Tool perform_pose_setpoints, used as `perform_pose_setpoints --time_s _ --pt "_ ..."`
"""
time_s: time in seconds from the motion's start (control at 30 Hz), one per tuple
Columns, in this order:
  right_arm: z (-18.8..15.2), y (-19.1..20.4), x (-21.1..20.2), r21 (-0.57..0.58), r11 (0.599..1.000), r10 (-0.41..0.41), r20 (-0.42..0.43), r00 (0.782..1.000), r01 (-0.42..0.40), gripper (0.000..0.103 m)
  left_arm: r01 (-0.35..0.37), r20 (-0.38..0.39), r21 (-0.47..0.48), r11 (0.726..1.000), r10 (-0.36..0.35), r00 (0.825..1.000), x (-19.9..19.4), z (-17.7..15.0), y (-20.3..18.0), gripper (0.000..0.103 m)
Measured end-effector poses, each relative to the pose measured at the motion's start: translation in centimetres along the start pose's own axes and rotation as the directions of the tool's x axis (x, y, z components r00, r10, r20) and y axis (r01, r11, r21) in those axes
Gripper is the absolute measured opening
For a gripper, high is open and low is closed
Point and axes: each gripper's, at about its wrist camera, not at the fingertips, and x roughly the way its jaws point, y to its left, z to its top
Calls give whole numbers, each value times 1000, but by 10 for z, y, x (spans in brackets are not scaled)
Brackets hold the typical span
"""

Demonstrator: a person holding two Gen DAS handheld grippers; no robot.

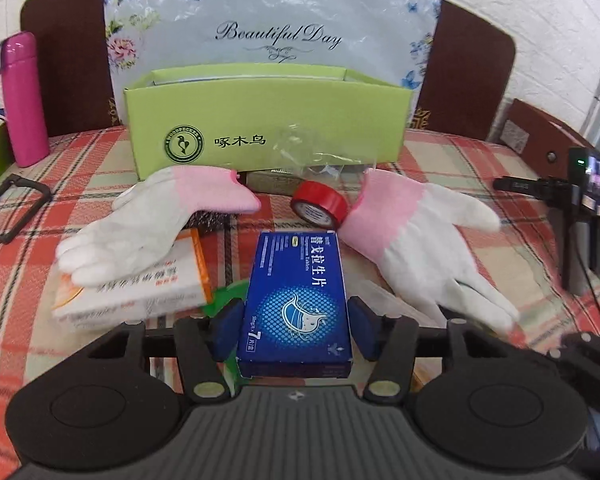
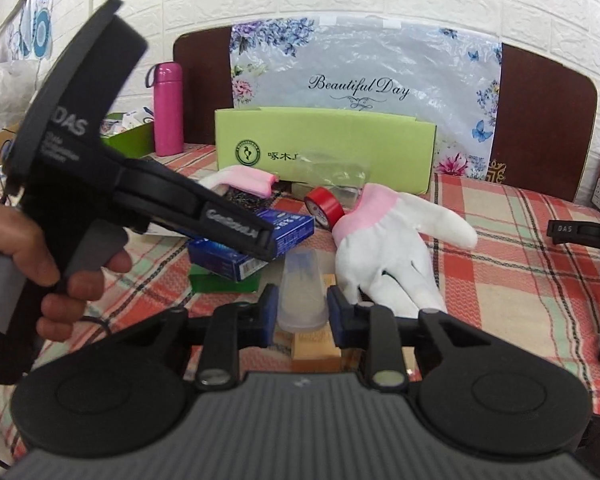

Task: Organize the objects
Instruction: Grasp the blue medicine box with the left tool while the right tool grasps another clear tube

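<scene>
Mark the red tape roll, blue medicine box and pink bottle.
red tape roll point(image 1: 320, 204), left wrist view, red outer band
blue medicine box point(image 1: 298, 292), left wrist view, top face
pink bottle point(image 2: 168, 110), right wrist view, body

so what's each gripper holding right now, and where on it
Left gripper clamps the blue box by its long sides, near end. Right gripper pinches the clear plastic cup by its sides.

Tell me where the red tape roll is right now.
The red tape roll lies on the checked cloth just in front of the green box, between the two gloves, beyond the blue medicine box that the left gripper holds.
</scene>
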Motion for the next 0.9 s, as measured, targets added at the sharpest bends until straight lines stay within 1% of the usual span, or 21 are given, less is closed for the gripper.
perform_pose_setpoints --time_s 0.07,0.2,0.33,0.4,0.43,0.47,0.5,0.53,0.57,0.6,0.7,0.77,0.9 --pt "-6 1 -16 10 1000 13 0 1000 -13 26 6 16 8 1000 -6 1000 -21 -13 -3 59" --pt "-23 7 -39 22 998 54 -42 998 -53 26 20 27 -35 999 -19 999 -54 -42 1 59" --pt "-48 19 -53 9 997 74 -120 990 -73 26 -1 7 -50 999 1 1000 -69 -74 6 59" --pt "-60 24 -54 5 995 96 -172 980 -96 26 -13 -14 -50 999 12 1000 -69 -88 7 59" --pt "-63 25 -53 4 995 99 -186 978 -100 26 -21 -19 -48 999 20 1000 -68 -96 7 61" --pt "-65 26 -52 5 995 94 -186 978 -95 28 -33 -28 -40 999 31 999 -65 -101 6 69" --pt "-65 26 -51 3 996 84 -188 979 -85 35 -52 -42 -32 998 51 998 -61 -104 6 72" --pt "-64 27 -51 0 997 76 -180 981 -77 38 -75 -50 -26 997 74 996 -59 -106 5 73" --pt "-61 26 -50 -4 997 72 -165 984 -73 43 -82 -45 -25 996 81 996 -57 -107 6 74" --pt "-59 26 -48 -8 997 70 -156 985 -72 45 -81 -40 -25 996 80 996 -56 -106 6 75" --pt "-51 26 -38 -24 997 75 -145 987 -79 45 -66 -34 -38 997 65 997 -52 -100 9 76" --pt "-49 27 -30 -36 995 87 -149 985 -93 45 -36 -36 -42 998 35 999 -48 -97 10 71" --pt "-48 31 -19 -38 994 98 -171 980 -106 45 -39 -34 -22 999 38 999 -46 -97 8 72"
